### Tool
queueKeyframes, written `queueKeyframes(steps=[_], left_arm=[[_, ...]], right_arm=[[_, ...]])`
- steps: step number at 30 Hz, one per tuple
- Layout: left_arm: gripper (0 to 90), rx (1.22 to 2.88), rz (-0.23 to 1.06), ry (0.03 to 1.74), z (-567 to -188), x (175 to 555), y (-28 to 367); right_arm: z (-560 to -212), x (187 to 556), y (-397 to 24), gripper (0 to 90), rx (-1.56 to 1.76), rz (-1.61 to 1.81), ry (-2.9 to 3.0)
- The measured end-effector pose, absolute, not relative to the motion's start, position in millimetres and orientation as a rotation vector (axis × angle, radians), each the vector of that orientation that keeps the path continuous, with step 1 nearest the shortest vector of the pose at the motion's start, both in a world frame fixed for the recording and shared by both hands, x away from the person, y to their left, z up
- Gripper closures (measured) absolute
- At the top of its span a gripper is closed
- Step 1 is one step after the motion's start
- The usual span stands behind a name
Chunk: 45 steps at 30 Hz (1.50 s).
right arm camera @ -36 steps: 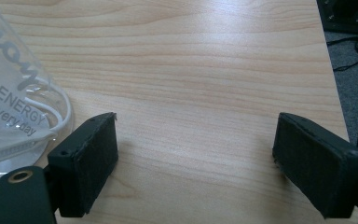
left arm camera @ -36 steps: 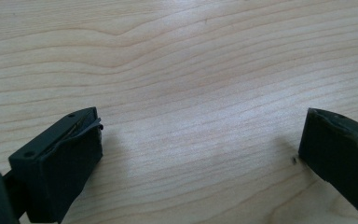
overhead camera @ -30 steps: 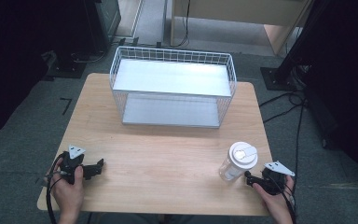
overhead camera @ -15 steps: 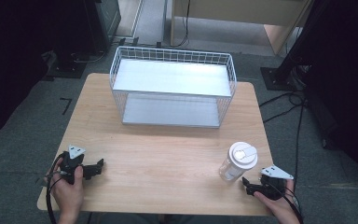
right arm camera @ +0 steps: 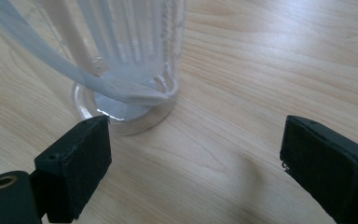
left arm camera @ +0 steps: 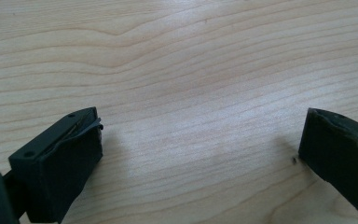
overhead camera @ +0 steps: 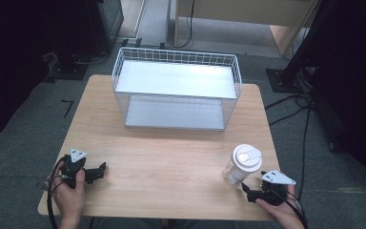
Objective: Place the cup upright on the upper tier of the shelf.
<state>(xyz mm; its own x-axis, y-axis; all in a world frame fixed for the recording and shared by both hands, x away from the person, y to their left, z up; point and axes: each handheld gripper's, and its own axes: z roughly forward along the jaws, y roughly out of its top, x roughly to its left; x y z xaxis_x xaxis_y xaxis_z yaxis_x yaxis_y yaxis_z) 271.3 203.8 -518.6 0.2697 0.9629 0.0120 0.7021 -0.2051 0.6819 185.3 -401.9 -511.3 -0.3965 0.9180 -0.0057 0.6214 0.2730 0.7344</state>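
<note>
Standing upright near the front right corner of the pale wooden table (overhead camera: 171,157) is a clear plastic cup (overhead camera: 240,166) with a round white lid, its ribbed see-through wall and round base showing close up in the right gripper view. The right gripper (overhead camera: 248,192) sits just beside the cup, nearer the table's front edge, held in a hand (overhead camera: 279,210); its two black, blocky jaws are spread wide with only bare wood grain between them, and the cup's base lies just beyond the left-hand jaw. At the front left corner the left gripper (overhead camera: 102,169) rests low over the table in the other hand (overhead camera: 69,198), its jaws likewise wide apart over smooth, streaked wood. Toward the far edge stands a rectangular white wire basket (overhead camera: 176,71) with a flat pale floor.
</note>
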Motion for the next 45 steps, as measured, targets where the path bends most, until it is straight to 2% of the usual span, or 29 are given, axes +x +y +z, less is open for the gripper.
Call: queueKeyframes(steps=[14, 26, 41, 45], left_arm=[[0.0, 1.983, 0.603, 1.496, -519, 271, 204], [0.0, 1.983, 0.603, 1.495, -519, 271, 204], [0.0, 1.982, 0.603, 1.494, -519, 271, 204], [0.0, 1.982, 0.604, 1.494, -519, 271, 204]], right_arm=[[-499, 188, -383, 7.6, 1.341, 1.062, 2.112], [-479, 191, -365, 8.4, 1.385, 1.232, 1.938], [-470, 194, -349, 8.5, 1.436, 1.314, 1.725], [-467, 193, -345, 13.6, 1.435, 1.326, 1.680]])
